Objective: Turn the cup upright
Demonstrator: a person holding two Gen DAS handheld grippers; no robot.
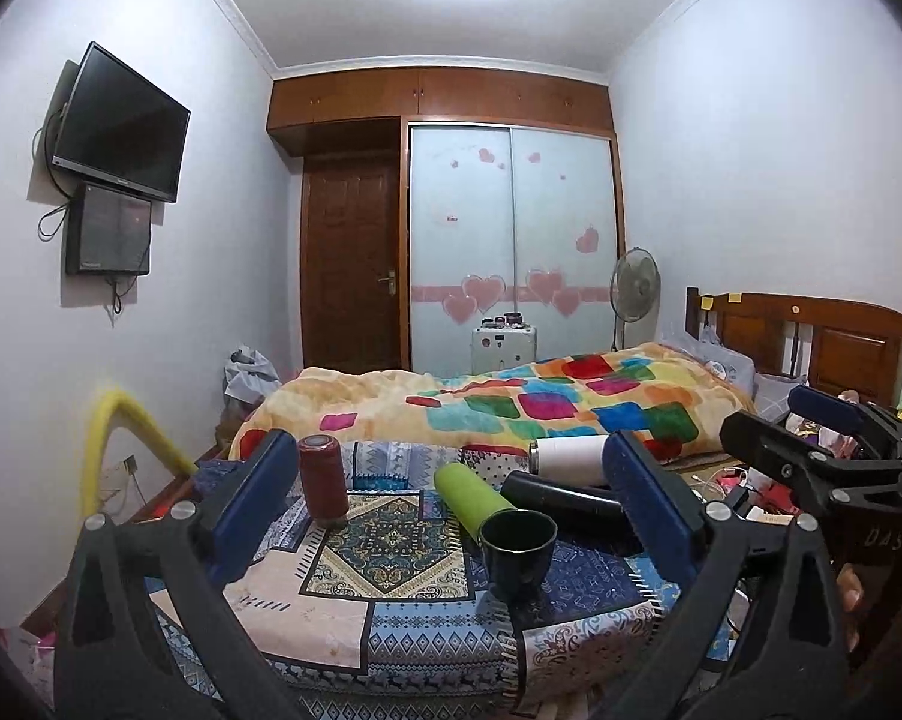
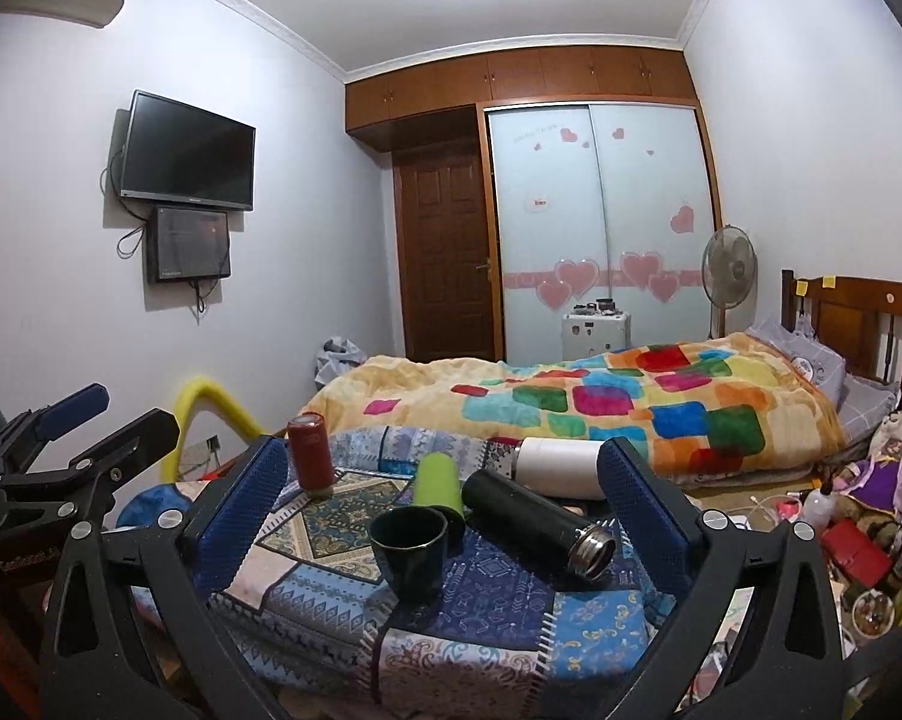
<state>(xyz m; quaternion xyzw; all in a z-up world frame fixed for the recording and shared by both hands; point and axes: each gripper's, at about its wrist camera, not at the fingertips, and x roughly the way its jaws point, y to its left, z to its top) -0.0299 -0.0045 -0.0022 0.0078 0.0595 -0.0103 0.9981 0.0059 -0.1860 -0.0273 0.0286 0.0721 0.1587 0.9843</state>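
The left wrist view is showing the left claw [image 1: 445, 504] with its two blue ribbed pads spread wide and gripping nothing, and the right claw [image 1: 811, 426] is sitting at its right edge, also released. The right wrist view is showing the reverse: the right claw [image 2: 445, 498] is standing wide apart and empty, with the left claw [image 2: 91, 414] at its left edge. Only the right wrist view is revealing the black flask's threaded metal mouth and the clutter on the floor at the far right.

On the patchwork-covered table [image 1: 343, 618] five vessels are sitting. Far left, one dark red bottle [image 1: 322, 478] is standing on end. Next, one matte green tumbler [image 1: 469, 498] is lying on its side. Just in front of it, one glossy dark cup [image 1: 517, 552] is standing upright, mouth up, near the middle of the table; from the right wrist view the cup [image 2: 408, 546] is appearing left of centre. To its right one smooth black flask [image 2: 535, 525] is lying on its side, and behind that one white cylindrical flask [image 2: 562, 461] is lying too.

Beyond the table, a bed [image 2: 601, 402] is carrying a fuzzy blanket of coloured squares.
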